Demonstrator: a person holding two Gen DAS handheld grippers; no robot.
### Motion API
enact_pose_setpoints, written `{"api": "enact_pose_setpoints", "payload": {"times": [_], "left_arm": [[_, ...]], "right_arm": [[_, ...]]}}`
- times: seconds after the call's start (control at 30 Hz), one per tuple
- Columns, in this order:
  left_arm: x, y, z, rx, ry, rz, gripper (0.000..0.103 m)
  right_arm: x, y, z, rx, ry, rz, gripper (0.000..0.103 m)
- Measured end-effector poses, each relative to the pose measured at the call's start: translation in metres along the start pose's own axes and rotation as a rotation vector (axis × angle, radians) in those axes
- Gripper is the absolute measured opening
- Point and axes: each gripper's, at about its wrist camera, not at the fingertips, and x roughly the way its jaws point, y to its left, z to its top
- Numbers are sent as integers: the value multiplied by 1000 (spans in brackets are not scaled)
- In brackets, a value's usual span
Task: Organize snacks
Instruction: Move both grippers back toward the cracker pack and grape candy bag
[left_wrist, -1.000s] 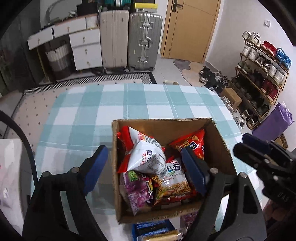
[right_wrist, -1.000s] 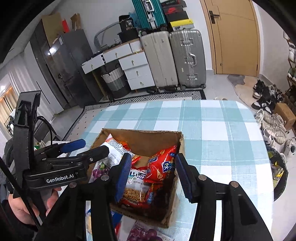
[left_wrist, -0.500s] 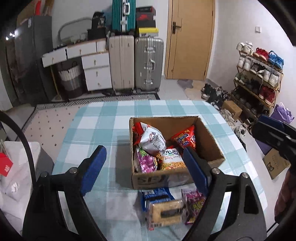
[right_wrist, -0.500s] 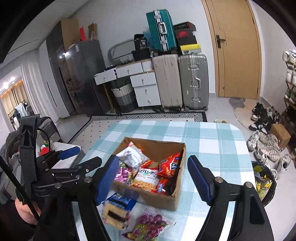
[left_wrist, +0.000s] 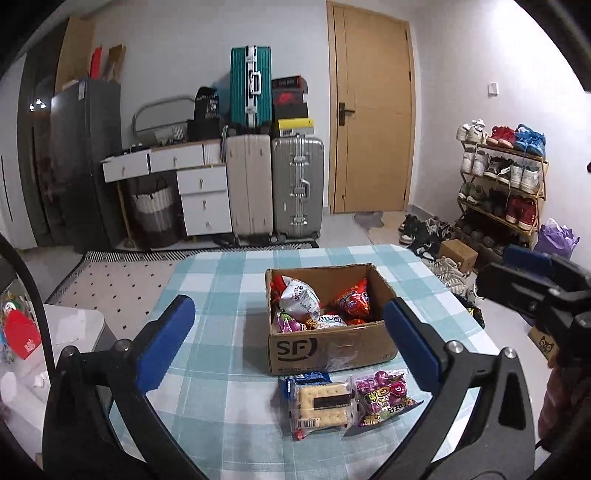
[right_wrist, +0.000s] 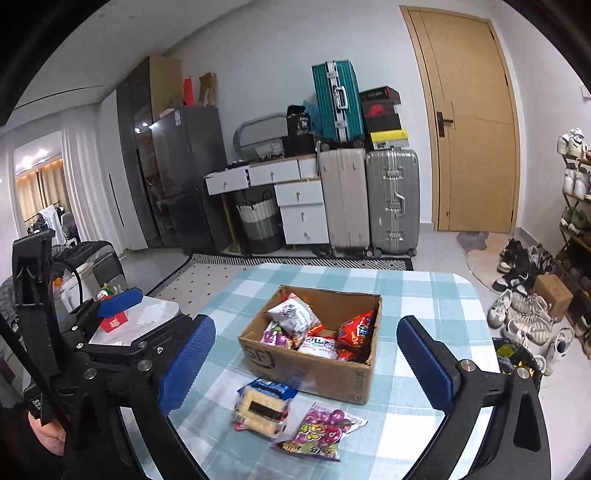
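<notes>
On the table (left_wrist: 229, 288), under a teal-and-white checked cloth: everything the task concerns.

Cardboard box (left_wrist: 330, 347) sits mid-table, top open, "SF" printed on its near wall. Inside: a white packet (left_wrist: 299, 297) leaning at the left, a red-orange packet (left_wrist: 354, 297) at the right, a purple one and another white-labelled one lower down, partly hidden.

Biscuit pack (left_wrist: 319, 400), blue wrapper, lies flat on the cloth just in front of the box. Purple candy bag (left_wrist: 384, 397) lies touching its right side, also outside the box.

Left gripper (left_wrist: 288, 343): jaws opening, blue pads spread wide, nothing between them, held above the near edge of the table. Right gripper (right_wrist: 306, 360): jaws opening, likewise wide and empty. Neither touches a snack or the box.

From the right wrist view the left gripper shows at lower left, a hand (right_wrist: 48, 435) gripping its handle.
</notes>
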Motion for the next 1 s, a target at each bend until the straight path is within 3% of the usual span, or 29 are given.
{"api": "enact_pose_setpoints", "payload": {"times": [0.2, 0.4, 0.53, 0.7, 0.83, 1.0], "left_arm": [[-22, 9, -18, -77, -7, -11, 102], [-22, 19, -60, -103, 27, 29, 102], [-3, 25, -89, -139, 89, 34, 102], [31, 23, -120, -115, 160, 32, 102], [57, 14, -131, -67, 197, 49, 102], [90, 5, -136, -78, 254, 44, 102]], "right_arm": [[-26, 7, -46, 65, -62, -3, 102], [-26, 1, -95, 108, -50, -23, 102], [-18, -9, -123, 142, -29, -37, 102], [1, -20, -145, 158, 20, -52, 102], [11, -28, -152, 189, 40, -33, 102], [15, -31, -153, 183, 45, -38, 102]]}}
